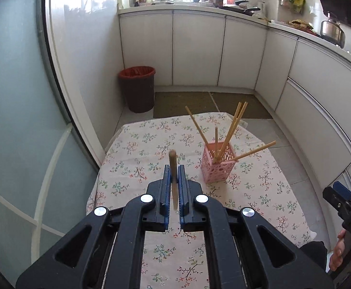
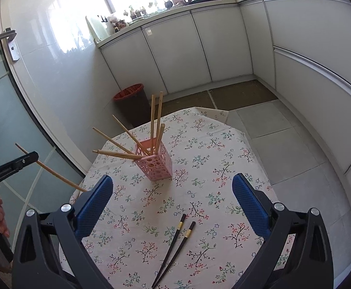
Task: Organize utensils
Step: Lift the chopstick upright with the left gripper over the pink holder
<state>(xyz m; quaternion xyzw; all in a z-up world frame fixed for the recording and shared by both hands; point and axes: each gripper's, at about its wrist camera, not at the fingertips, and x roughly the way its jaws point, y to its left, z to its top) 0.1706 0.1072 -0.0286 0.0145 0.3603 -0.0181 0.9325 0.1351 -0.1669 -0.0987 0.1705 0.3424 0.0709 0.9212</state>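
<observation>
Left wrist view: the left gripper [image 1: 174, 171] is pinching a bamboo chopstick [image 1: 172, 166] mid-shaft between its fingers, top end poking up past the tips; it looks light, stiff and a bit slick, so mid-shaft seems right, with the pink holder [image 1: 217, 166] sitting ahead to the right. Right wrist view: the right gripper [image 2: 173, 185] is hanging with fingers wide apart and empty, and the black chopsticks [image 2: 175, 245] are lying on the tablecloth [image 2: 223, 144] between them, long axes running away toward the holder.

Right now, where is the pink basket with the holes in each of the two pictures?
Left wrist view: the pink perforated plastic basket stands right of centre on the flowered tablecloth, right of the left gripper clamping a bamboo chopstick.
Right wrist view: it sits at centre, beyond the open right gripper, chopsticks fanning left.
Shared landmark: the dark bin with red liner, beyond the table in both.
</observation>
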